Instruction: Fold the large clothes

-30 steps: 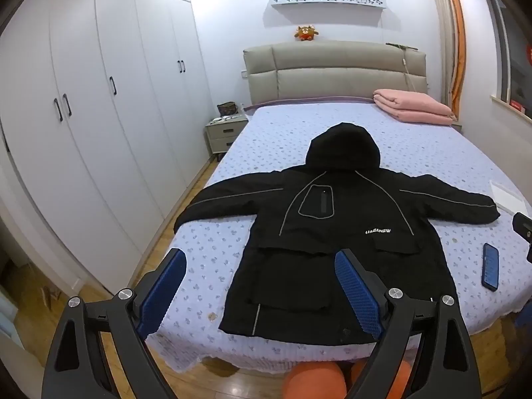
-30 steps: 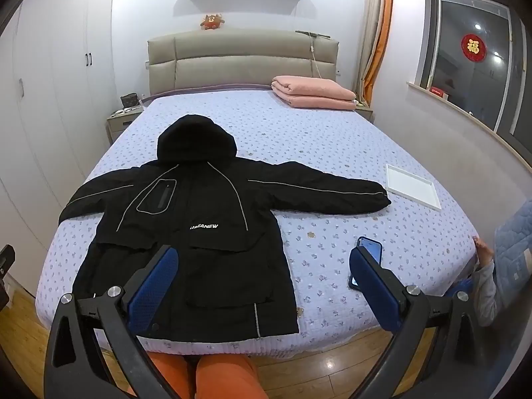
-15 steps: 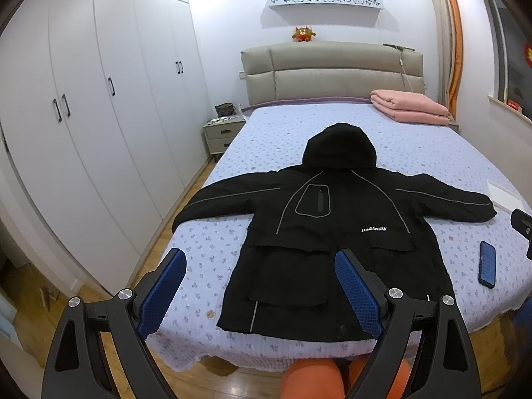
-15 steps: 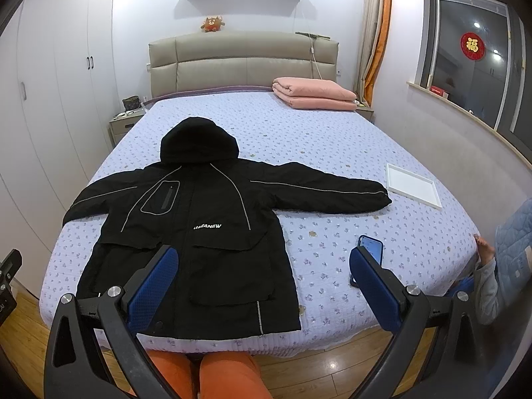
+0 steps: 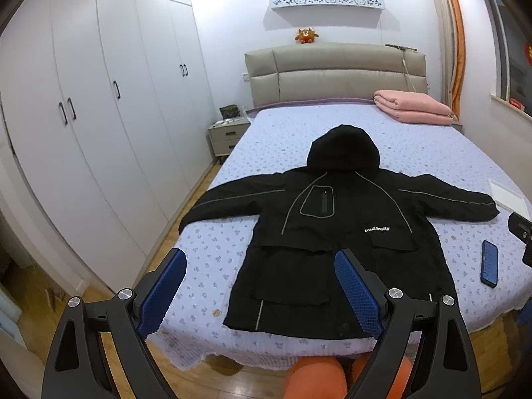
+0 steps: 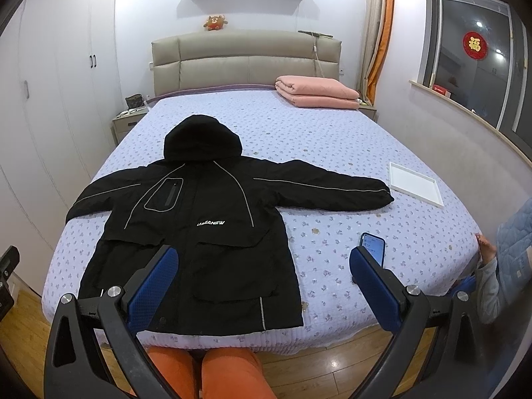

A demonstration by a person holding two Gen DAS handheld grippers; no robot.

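Note:
A black hooded jacket (image 5: 335,232) lies flat, front up, on the bed (image 5: 216,266), sleeves spread to both sides and hem toward me. It also shows in the right wrist view (image 6: 206,232). My left gripper (image 5: 261,286) is open and empty, held in the air before the bed's foot, over the hem's left part. My right gripper (image 6: 262,279) is open and empty, held above the hem's right side. Neither touches the jacket.
A phone (image 6: 374,244) lies on the bed right of the jacket, and a white tray (image 6: 415,183) beyond the right sleeve. Folded pink bedding (image 6: 316,91) sits near the headboard. Wardrobes (image 5: 83,116) line the left wall. A person's arm (image 6: 495,266) rests at the bed's right corner.
Both grippers have drawn back and risen slightly, so the jacket sits a little lower and farther in view. Both stay open; the jacket has not moved.

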